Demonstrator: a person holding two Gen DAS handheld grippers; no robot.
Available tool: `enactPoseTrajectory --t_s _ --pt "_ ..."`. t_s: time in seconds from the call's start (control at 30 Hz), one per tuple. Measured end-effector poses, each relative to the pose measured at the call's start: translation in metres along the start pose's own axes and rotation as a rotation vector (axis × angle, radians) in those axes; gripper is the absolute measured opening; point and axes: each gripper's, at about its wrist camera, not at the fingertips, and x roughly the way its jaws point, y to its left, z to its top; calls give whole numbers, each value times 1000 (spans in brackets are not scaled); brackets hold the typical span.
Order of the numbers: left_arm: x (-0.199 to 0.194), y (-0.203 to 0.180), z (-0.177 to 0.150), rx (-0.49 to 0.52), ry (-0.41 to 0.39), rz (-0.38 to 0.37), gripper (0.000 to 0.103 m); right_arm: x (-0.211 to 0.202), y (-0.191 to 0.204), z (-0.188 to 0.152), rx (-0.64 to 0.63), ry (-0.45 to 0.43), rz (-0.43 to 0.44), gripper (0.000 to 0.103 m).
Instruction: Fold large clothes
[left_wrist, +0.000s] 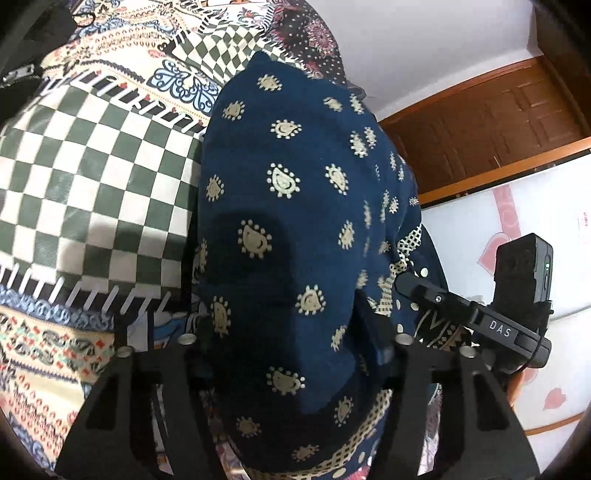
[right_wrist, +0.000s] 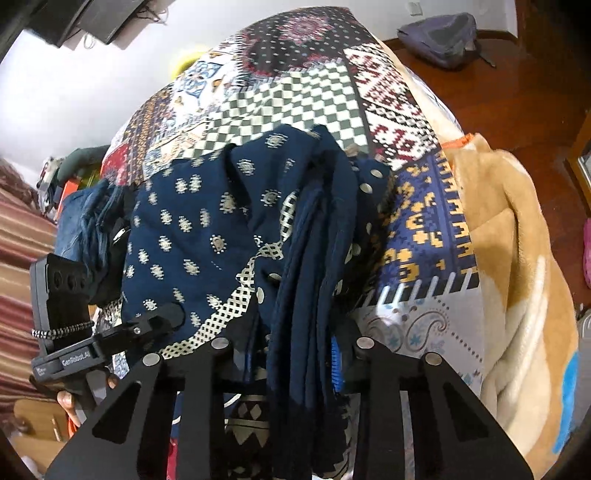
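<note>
Found right gripper (right_wrist: 306, 354) with jaws drawn close and pinched on a thick bunch of vertical folds of the navy printed garment (right_wrist: 192, 236); saw one blue pad (right_wrist: 335, 365) pressed against the right side of that bunch. Found left gripper (left_wrist: 291, 350) with jaws set apart and a broad drape of the same garment between and over them; could not tell whether they gripped it, fingertips hidden under the cloth. Seen from the right wrist, noted the left gripper's one visible finger touching the garment's cream lattice border, and fingers of the hand (right_wrist: 68, 402) wrapped under its handle.

Located the garment raised off the patchwork bedspread (left_wrist: 92, 166), hung between the two grippers, above the bed's near part.

Counted: two grippers, one garment, one bedspread, one tan blanket (right_wrist: 517, 258) at the bed's right edge, one grey backpack (right_wrist: 439, 40) on the wooden floor beyond, one brown door (left_wrist: 498, 122).
</note>
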Motion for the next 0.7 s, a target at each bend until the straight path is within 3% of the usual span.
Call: enactPoseTrajectory --t_s 0.13,0.33,0.47,0.7 --pt "-17 -10 2 8 -9 9 49 -15 27 -2 -64 -29 -17 25" --pt "-82 -38 4 84 -99 45 49 -46 72 1 -132 -86 22 25" --pt "-155 -53 10 139 -218 80 48 -68 127 13 -190 -146 70 25" --pt "-299 -44 20 181 -438 147 48 -90 254 31 -323 -255 199 25"
